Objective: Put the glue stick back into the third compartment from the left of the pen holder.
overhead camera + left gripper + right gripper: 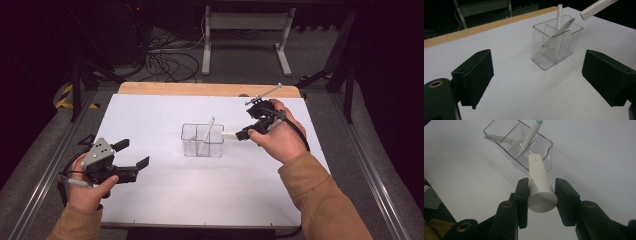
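The table (150,200) is bare around a clear bin (202,140) at centre, already holding a pen (206,134). My right gripper (541,195) pinches a white tube (539,181) near its cap, at the bin's three o'clock. It looks light, smooth and squashy, so I'd grip the stiff cap end. My left gripper (537,80) stands spread, empty, at eight o'clock.

White tube (596,8) cut off by top-right edge in left gripper view; holder out of frame. In high view, tube (231,135) small, far end hidden inside right gripper (246,133). Contents of clear organizer (202,140) too small to identify there. Right forearm cropped by bottom edge.
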Demonstrator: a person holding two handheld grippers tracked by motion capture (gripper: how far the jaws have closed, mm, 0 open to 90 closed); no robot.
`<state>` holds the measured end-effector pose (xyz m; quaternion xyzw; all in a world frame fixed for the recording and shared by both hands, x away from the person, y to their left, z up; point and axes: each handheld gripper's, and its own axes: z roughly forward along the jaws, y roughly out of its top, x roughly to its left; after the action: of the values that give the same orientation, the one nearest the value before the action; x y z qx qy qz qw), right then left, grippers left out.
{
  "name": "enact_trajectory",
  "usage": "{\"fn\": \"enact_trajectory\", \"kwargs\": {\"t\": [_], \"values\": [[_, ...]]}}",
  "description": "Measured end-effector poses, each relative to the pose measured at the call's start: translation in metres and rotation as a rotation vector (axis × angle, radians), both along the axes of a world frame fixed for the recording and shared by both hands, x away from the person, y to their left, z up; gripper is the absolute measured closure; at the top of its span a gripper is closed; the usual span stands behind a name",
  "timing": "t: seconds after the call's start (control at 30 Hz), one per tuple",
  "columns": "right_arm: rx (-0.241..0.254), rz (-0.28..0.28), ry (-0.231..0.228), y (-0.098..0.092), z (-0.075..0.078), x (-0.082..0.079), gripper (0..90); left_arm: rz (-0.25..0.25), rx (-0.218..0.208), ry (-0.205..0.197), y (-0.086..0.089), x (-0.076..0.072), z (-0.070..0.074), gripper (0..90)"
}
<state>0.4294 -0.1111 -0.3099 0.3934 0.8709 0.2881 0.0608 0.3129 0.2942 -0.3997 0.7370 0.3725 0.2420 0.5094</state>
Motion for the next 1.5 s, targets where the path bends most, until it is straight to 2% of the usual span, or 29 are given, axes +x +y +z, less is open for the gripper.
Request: {"fn": "enact_trajectory", "kwargs": {"t": [0.43,1.27,1.43,1.5], "values": [[-0.009,-0.007,0.017,0.012,-0.002,0.008,65.8,0.001,0.0,-0.002,0.0,0.0,0.001,11.1],[-0.061,-0.027,0.028,0.039,-0.019,0.024,65.8,0.003,-0.001,-0.005,0.002,0.0,0.001,11.1],[-0.051,-0.015,0.014,0.041,-0.021,0.024,65.0,0.004,-0.002,-0.006,0.002,-0.001,0.002,11.9],[-0.036,-0.008,-0.016,0.041,-0.021,0.023,57.7,0.006,-0.003,-0.007,0.003,-0.001,0.002,11.9]]}}
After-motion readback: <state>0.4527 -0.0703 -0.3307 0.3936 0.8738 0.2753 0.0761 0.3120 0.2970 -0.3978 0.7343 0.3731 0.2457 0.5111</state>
